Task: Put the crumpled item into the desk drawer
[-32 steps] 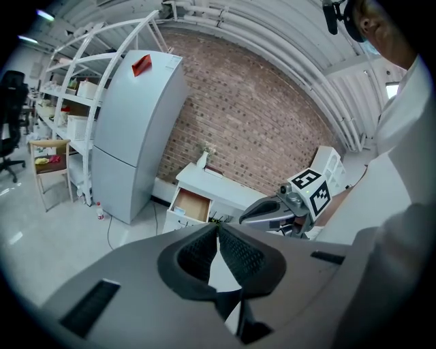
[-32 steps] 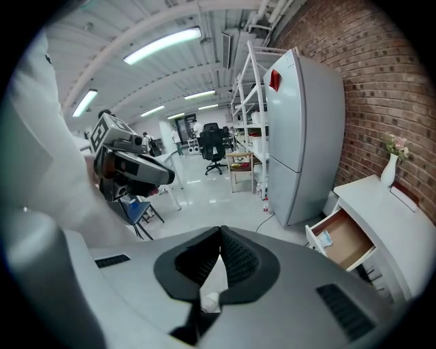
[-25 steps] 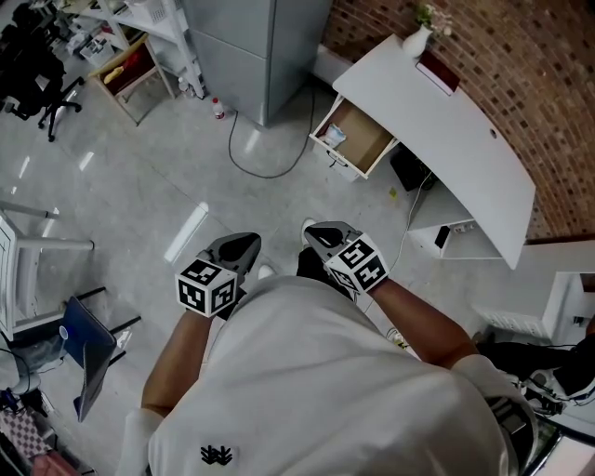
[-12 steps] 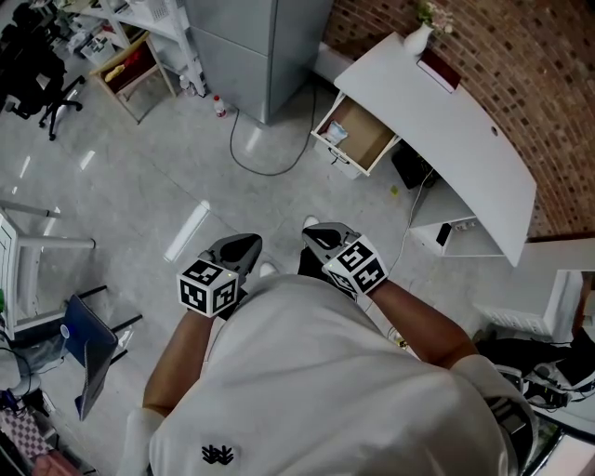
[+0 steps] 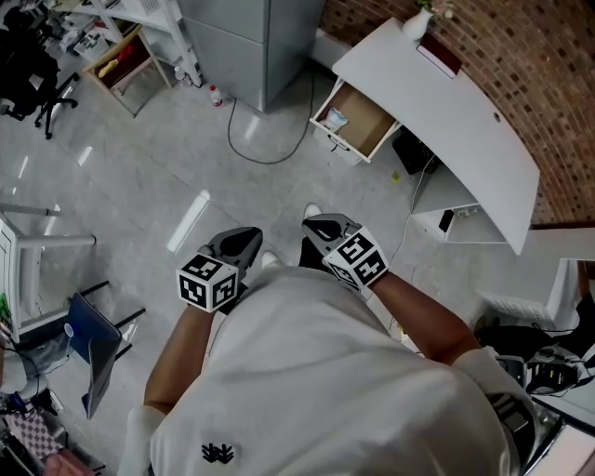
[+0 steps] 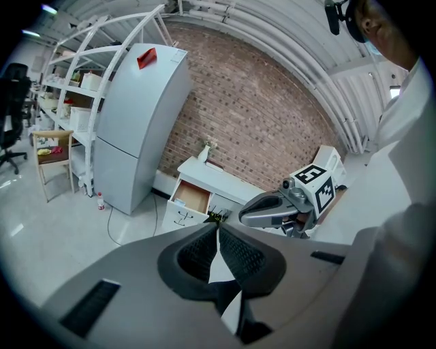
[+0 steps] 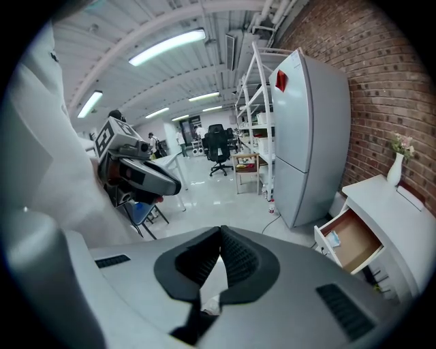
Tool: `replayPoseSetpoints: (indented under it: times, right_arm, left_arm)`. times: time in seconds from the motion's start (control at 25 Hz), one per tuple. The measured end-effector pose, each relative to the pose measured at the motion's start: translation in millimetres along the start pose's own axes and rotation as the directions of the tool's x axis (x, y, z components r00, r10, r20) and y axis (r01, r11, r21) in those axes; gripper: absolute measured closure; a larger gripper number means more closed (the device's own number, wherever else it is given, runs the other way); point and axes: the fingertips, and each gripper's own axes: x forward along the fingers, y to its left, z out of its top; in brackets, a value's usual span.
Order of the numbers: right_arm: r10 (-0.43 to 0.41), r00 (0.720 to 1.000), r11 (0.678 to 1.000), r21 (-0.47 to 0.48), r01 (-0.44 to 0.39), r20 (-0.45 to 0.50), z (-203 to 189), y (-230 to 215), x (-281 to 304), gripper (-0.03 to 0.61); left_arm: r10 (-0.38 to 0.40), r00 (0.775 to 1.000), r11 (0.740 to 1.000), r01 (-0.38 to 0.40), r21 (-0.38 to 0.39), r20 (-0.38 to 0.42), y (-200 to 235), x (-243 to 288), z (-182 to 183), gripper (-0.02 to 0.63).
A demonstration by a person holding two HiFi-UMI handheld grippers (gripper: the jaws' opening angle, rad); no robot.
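The white desk (image 5: 465, 112) stands against the brick wall with its wooden drawer (image 5: 358, 125) pulled open. A small pale, bluish item (image 5: 337, 119) lies in the drawer's near corner; I cannot tell whether it is crumpled. My left gripper (image 5: 240, 244) and right gripper (image 5: 322, 228) are held side by side in front of the person's chest, well short of the desk. Both are shut with nothing between them. The left gripper view shows its shut tips (image 6: 218, 228), the right gripper (image 6: 272, 208) and the drawer (image 6: 191, 198). In the right gripper view its tips (image 7: 220, 232) meet, with the drawer (image 7: 353, 242) lower right.
A grey fridge (image 5: 251, 42) stands left of the desk, with a black cable (image 5: 270, 160) and a small bottle (image 5: 216, 95) on the floor by it. On the desk are a vase (image 5: 416, 23) and a dark red object (image 5: 442, 56). A blue chair (image 5: 88, 346) is at my left.
The desk and drawer sit slightly higher in the head view, so the view has shifted a little. Both grippers stay shut and hardly move.
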Motion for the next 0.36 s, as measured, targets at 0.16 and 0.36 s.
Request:
replayPoseSetpoints:
  times: [0.16,0.36]
  right_arm:
    - [0.0,1.0,1.0,0.008,0.0,-0.005,-4,-7,3,0.551]
    - [0.002,1.0,1.0,0.005,-0.002,-0.003,-6,-21,9,0.551]
  left_arm:
    - [-0.004,1.0,1.0,0.004,-0.007,-0.016,4,8,-2,0.583]
    - [-0.008,1.0,1.0,0.008,-0.005,-0.021,10,24,2,0.583]
